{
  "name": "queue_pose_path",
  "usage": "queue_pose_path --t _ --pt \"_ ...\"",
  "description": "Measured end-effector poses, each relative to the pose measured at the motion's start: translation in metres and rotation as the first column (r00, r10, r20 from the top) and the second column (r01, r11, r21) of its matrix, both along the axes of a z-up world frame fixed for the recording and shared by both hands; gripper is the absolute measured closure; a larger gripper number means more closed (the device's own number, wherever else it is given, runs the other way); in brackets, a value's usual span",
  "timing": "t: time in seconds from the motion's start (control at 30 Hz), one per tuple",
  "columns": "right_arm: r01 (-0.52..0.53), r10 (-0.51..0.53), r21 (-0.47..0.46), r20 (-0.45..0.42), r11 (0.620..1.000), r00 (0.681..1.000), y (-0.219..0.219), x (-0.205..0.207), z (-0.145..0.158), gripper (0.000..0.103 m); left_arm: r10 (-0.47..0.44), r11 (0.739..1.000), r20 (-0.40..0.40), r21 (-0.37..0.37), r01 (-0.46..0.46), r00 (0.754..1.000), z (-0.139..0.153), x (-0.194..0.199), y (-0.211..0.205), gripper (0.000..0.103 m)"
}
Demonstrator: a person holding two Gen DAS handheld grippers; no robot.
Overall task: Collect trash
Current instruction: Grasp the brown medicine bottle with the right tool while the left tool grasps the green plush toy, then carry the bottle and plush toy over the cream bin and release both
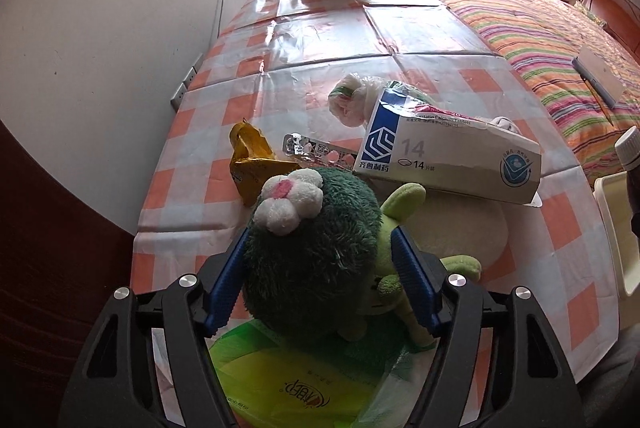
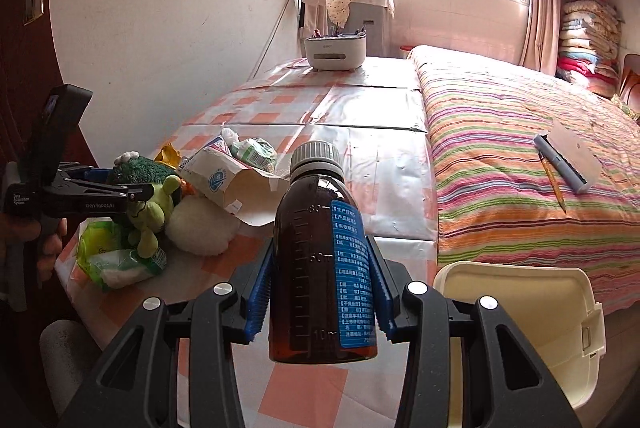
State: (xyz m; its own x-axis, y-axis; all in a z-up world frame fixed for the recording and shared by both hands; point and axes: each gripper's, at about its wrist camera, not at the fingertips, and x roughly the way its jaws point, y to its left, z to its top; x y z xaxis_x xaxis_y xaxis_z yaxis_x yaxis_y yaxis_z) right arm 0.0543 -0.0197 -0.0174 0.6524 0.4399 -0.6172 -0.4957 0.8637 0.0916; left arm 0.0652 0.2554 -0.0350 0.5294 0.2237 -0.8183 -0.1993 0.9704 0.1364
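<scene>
Trash litters the checkered table (image 1: 320,40) — a torn medicine box (image 1: 448,156), a yellow wrapper (image 1: 250,156) and a blister strip (image 1: 316,150). The left gripper (image 1: 320,268) is clamped around a green plush toy (image 1: 312,260) lying on a green tissue pack (image 1: 288,380). Only the right wrist view shows the right gripper (image 2: 320,292) gripping an upright brown medicine bottle (image 2: 316,268) beside a cream bin (image 2: 516,328) — and a notebook (image 2: 568,156) on the striped bed (image 2: 520,132).
</scene>
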Motion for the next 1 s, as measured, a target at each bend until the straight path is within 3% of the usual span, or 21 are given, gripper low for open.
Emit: queue_pose_path --t 0.27,0.47,0.63,1.0 --pt "0.041 -0.042 0.047 0.015 0.998 0.999 -0.02 0.004 0.003 0.061 0.033 0.998 0.085 0.049 -0.037 0.996 0.015 -0.009 -0.007 0.047" --pt "0.078 -0.08 0.073 0.02 0.994 0.997 -0.035 0.006 0.004 0.061 0.032 0.997 0.175 0.065 -0.044 0.984 0.04 -0.023 -0.021 0.047" --pt "0.115 -0.117 0.104 0.016 0.988 0.993 -0.052 0.006 0.004 0.061 0.016 0.999 0.246 0.036 -0.025 0.969 0.06 -0.037 -0.042 0.047" --pt "0.257 -0.263 0.123 0.042 0.959 0.964 -0.099 0.001 0.0 0.061 -0.124 0.988 0.396 -0.039 0.151 0.91 0.09 -0.03 -0.138 0.047"
